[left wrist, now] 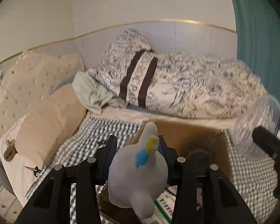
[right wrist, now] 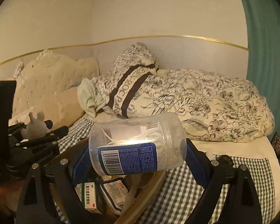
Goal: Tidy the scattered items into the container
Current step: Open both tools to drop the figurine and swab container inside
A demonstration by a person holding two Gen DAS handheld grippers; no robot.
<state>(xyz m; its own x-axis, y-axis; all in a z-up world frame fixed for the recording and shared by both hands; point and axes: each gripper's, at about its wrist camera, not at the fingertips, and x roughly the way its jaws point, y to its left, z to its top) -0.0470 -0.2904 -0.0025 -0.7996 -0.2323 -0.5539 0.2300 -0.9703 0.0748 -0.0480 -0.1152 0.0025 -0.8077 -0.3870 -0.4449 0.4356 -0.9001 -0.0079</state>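
Two grippers, one item each. Left gripper (left wrist: pixel 138 145): fingers pinching one grey plush toy (left wrist: pixel 138 175), held above near edge of cardboard box (left wrist: pixel 196 130) on bed. Right gripper (right wrist: pixel 132 160): fingers clamped on ends of one clear plastic jar (right wrist: pixel 138 143), lying sideways, white picks inside, over box. In box: green-white medicine carton (right wrist: pixel 88 196), flat packet (right wrist: pixel 114 190). One pair of scissors (left wrist: pixel 34 169) far left on bed.

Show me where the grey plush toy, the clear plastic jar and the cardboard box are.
grey plush toy (left wrist: pixel 138 175): left wrist view, on its round body.
clear plastic jar (right wrist: pixel 138 143): right wrist view, on its side wall above the blue label.
cardboard box (left wrist: pixel 186 132): left wrist view, on its far inner wall.
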